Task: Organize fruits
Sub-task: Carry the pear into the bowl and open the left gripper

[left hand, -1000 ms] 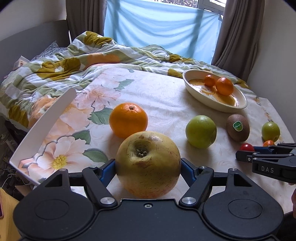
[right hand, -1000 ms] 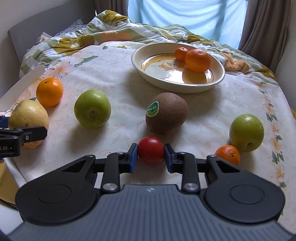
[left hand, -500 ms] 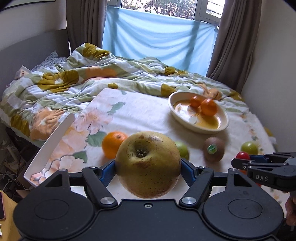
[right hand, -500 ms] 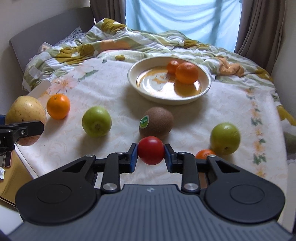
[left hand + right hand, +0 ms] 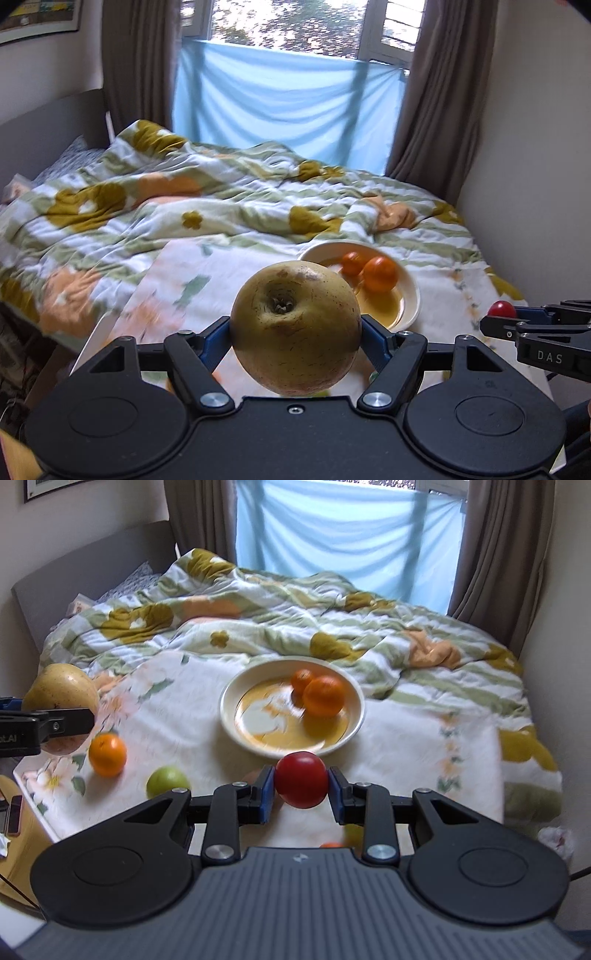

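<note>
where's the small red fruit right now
In the right wrist view the small red fruit sits low at center, pinched in the right gripper, just in front of the cream bowl holding two oranges.

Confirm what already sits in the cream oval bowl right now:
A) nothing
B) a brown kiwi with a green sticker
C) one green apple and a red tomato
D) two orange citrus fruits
D: in the right wrist view the cream oval bowl holds only two orange citrus fruits, a smaller one behind a larger one, lying toward its far right side.
</note>
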Demonstrator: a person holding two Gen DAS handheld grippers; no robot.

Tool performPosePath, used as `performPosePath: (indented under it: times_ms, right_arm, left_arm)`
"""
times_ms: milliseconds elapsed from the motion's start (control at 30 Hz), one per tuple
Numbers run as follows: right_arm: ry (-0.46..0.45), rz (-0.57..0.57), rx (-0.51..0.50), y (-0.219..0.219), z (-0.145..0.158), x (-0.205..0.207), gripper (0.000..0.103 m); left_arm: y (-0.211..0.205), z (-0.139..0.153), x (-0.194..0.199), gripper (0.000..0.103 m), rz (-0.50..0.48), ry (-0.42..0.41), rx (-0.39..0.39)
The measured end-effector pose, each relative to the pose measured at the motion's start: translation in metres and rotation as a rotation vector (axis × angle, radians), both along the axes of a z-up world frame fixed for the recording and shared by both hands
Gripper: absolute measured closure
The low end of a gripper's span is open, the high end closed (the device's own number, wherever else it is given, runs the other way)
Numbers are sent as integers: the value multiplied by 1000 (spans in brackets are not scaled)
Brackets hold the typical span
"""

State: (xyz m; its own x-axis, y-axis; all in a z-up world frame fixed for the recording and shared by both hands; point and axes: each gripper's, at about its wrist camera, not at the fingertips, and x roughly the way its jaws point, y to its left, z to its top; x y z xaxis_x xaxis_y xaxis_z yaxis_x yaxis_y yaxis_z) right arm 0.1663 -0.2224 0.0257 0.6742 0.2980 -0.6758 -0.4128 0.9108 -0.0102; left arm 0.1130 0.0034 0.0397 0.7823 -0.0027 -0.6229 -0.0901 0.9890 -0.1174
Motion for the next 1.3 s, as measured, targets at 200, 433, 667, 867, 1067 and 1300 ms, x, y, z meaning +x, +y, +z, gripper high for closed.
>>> performPosePath:
  times_ms: [200, 433, 667, 867, 1067, 1300]
  right_arm:
    - [-11, -41, 15, -4, 15, 27, 57]
    - [-6, -88, 25, -2, 16, 66, 57]
    - [23, -128, 30, 2, 3, 104, 57]
    - [64, -152, 23, 8, -16, 130, 57]
    - [93, -176, 14, 8, -30, 148, 57]
    - [122, -221, 13, -1, -44, 160, 57]
  left_arm:
    - [-8, 9, 44, 26, -86, -14, 2]
    - [-13, 4, 103, 26, -157, 1, 6]
    - [-17, -24, 161, 26, -221, 59, 47]
    - [-17, -58, 199, 26, -262, 109, 69]
    - [-21, -89, 224, 26, -299, 174, 94]
    - [-34, -111, 235, 26, -341, 191, 178]
